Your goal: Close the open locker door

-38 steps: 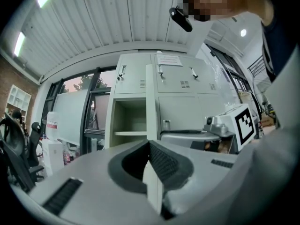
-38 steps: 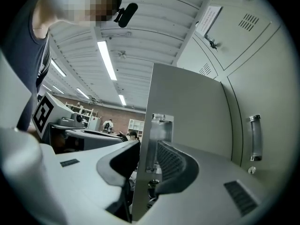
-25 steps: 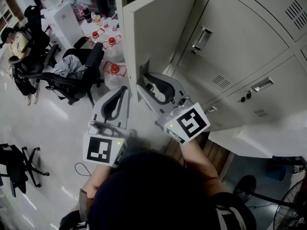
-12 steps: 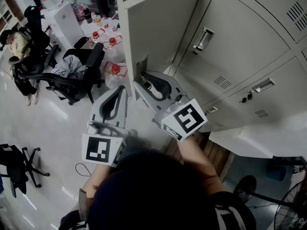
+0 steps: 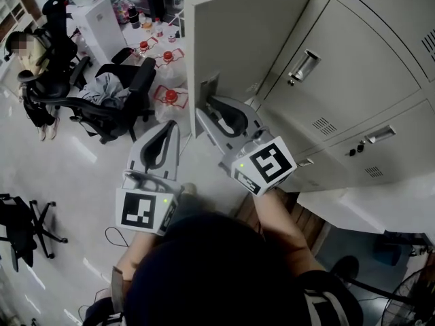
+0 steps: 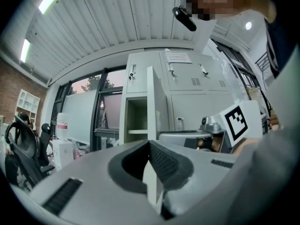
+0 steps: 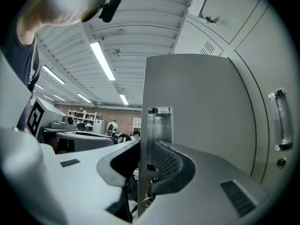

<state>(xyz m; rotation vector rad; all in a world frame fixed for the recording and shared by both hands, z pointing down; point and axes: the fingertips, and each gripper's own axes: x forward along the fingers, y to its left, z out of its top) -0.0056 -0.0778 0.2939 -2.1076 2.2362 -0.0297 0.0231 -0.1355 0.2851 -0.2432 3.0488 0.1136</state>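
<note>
Holding the left claw point(image 5: 172, 126) out low in front, close beside the right one but not touching it, with its two jaws pressed together on nothing and its marker cube point(image 5: 144, 210) facing up. Pinching the edge of the locker door point(image 5: 245, 39) with the right claw point(image 5: 208, 104), one jaw on each side, shut tight on the metal. Reaching forward with both arms, the bare right forearm point(image 5: 275, 216) stretched a bit further out than the left.

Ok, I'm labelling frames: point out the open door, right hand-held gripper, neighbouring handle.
open door point(image 5: 238, 39), head view, its flat face.
right hand-held gripper point(image 5: 211, 104), head view, between its fingertips.
handle point(image 5: 304, 65), head view, its middle.
</note>
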